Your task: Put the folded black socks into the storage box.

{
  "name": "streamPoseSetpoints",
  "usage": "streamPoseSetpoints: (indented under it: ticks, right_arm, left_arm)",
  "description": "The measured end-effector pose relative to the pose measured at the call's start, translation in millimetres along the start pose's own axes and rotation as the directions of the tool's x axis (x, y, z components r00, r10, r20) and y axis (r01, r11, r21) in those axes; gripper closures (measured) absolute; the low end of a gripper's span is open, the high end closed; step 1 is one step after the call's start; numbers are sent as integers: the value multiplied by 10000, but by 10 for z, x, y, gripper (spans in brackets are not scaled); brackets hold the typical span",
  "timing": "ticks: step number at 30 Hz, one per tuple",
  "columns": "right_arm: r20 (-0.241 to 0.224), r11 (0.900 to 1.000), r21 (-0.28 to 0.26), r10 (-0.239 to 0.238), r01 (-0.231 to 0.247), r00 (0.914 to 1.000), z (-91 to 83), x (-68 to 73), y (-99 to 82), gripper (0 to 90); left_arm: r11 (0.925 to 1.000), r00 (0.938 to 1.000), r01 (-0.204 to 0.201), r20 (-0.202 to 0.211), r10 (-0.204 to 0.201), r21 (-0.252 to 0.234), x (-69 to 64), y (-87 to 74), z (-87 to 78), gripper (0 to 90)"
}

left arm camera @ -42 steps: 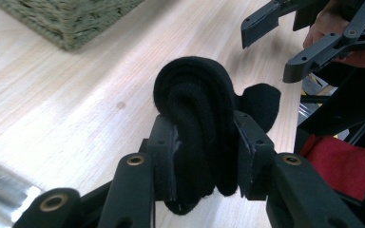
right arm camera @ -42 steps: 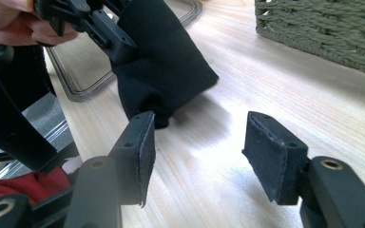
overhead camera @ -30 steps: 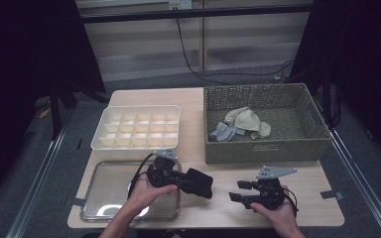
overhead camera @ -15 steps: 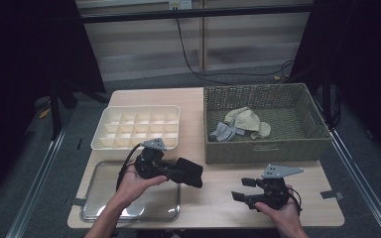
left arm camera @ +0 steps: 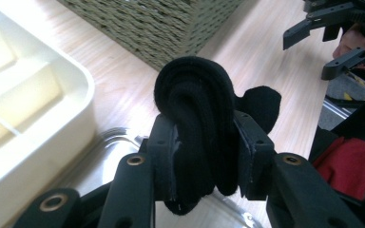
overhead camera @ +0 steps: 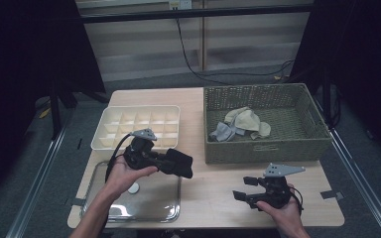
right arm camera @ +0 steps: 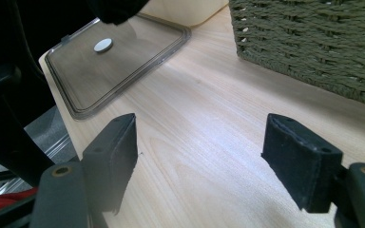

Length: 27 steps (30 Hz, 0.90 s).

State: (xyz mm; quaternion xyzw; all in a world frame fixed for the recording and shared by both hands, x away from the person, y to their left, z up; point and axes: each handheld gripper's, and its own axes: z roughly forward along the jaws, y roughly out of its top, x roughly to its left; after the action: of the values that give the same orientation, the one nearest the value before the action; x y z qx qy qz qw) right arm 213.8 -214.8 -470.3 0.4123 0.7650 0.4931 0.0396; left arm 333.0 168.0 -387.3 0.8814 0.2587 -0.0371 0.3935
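A rolled black cloth is pinched between the jaws of my left gripper, which is shut on it and held in the air above the near edge of a clear tray. The roll bulges out past the jaw tips. Near the table's front right, my right gripper stands open low over bare wood. Its jaws have just been opening and nothing is between them. It also appears far off in the left gripper view as the right gripper.
A woven basket at the back right holds several pale cloths. A cream compartment tray lies at the back left. A small white disc lies in the clear tray. Bare wood lies between the grippers.
My left hand has risen and drifted left and away from me with the black cloth in its jaws. The right gripper's jaws have spread wider; that hand stayed in place.
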Motion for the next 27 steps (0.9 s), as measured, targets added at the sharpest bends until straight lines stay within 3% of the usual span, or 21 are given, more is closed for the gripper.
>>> streamPoseSetpoints:
  ticks: [6, 11, 27]
  right_arm:
    - [67, 10000, 30, -7, 7, 10000, 19, -23, 8, 264]
    - [70, 9999, 155, 58, -59, 10000, 28, -21, 4, 259]
    - [151, 9999, 95, 63, -64, 9999, 23, -26, 2, 259]
  left_arm:
    - [9999, 9999, -11, -167, 14, 163, 54, 75, -113, 645]
    - [9999, 9992, 130, -379, -129, 2, 112, 130, -210, 643]
    - [10000, 9949, 1, -1008, 9, 97, 288, 390, -527, 644]
